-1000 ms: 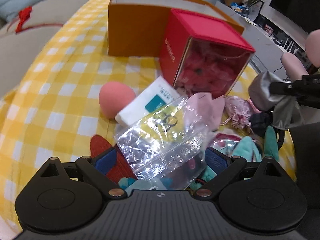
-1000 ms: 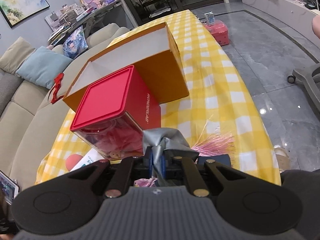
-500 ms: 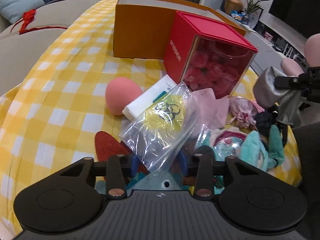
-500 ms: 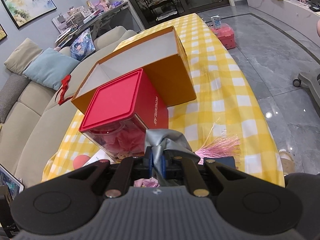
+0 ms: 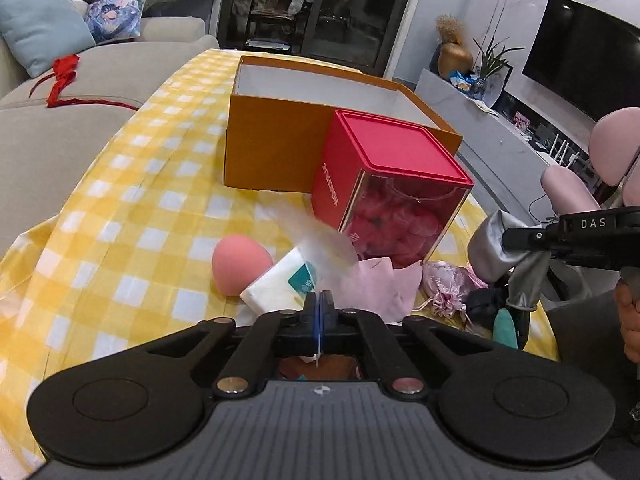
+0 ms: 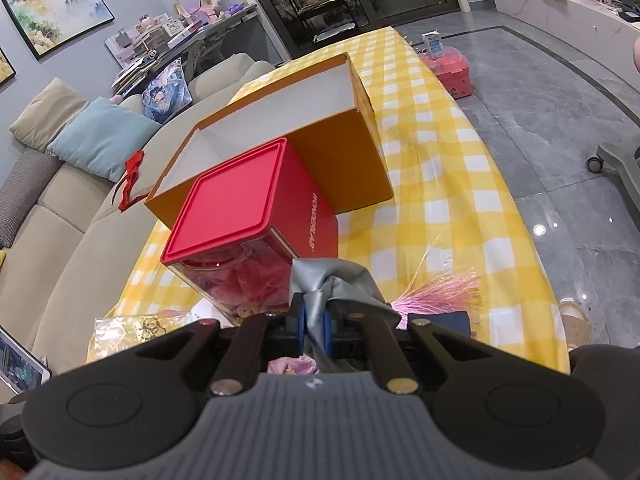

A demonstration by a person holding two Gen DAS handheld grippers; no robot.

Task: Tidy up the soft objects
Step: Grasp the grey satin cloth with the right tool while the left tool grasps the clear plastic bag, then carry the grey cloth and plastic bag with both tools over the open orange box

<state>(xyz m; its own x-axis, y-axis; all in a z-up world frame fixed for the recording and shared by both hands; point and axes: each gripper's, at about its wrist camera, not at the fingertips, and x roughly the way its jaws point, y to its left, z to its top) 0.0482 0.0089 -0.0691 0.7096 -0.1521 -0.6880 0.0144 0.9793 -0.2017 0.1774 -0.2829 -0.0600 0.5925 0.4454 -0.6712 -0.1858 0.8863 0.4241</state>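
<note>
The left gripper [image 5: 319, 304] has just been closing, and its jaws are now pinched on the edge of the clear plastic bag [image 5: 320, 240]; a second ago the bag lay crumpled on the pile with the jaws wide apart around it, and now it hangs up in front of the claw, blurred. The right gripper [image 6: 315, 316] is clamped on a bunch of grey cloth [image 6: 334, 280], same as before; in the left view it sits at 3 o'clock.

Just past the bag lies a white tissue pack [image 5: 280, 284], with a pink egg-shaped sponge [image 5: 238, 266] at its 9 o'clock and a pink cloth [image 5: 384, 284] at its 3 o'clock. At 12 o'clock stands a red-lidded clear box [image 5: 392, 196] of pink things, touching the open orange box [image 5: 276, 148] behind it. All of it sits on a yellow checked tablecloth [image 5: 120, 220]; a beige sofa [image 5: 60, 120] is at 10 o'clock.
</note>
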